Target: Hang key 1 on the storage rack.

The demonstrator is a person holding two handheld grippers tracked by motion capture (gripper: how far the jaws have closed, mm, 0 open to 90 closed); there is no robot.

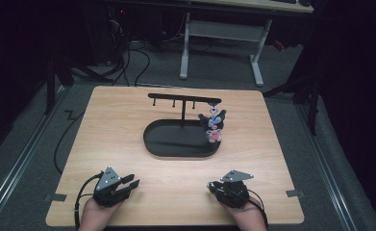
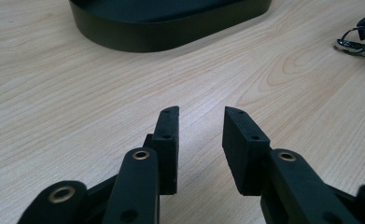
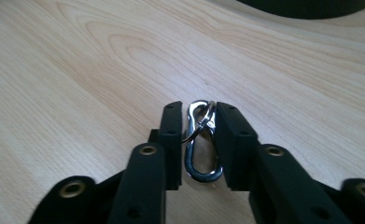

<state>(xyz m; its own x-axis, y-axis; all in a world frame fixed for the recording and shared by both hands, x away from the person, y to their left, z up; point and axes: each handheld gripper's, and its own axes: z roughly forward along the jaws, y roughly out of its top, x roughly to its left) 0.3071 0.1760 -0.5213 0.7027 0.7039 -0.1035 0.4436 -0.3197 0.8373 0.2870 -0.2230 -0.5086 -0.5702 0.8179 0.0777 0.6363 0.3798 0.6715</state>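
Right gripper [image 3: 198, 140] jaws grip a metal clasp [image 3: 201, 142], near the black tray [image 1: 149, 139]. Left gripper [image 2: 200, 140] rests near that tray, jaws narrowly apart, empty.

Tongs [image 2: 200, 140] parted over table [image 2: 77, 102]; black tray [image 2: 171, 28] ahead.

In the high view the tabletop [image 1: 128, 125] is evenly lit from above while the room around it sinks into near black. Soft shadows lie under the black tray [image 1: 181, 139]. Both gripper views are bright and warm, sharp on the wood grain nearby, softer toward the bottom edge. A small glare glints off the metal clasp [image 3: 201, 142].
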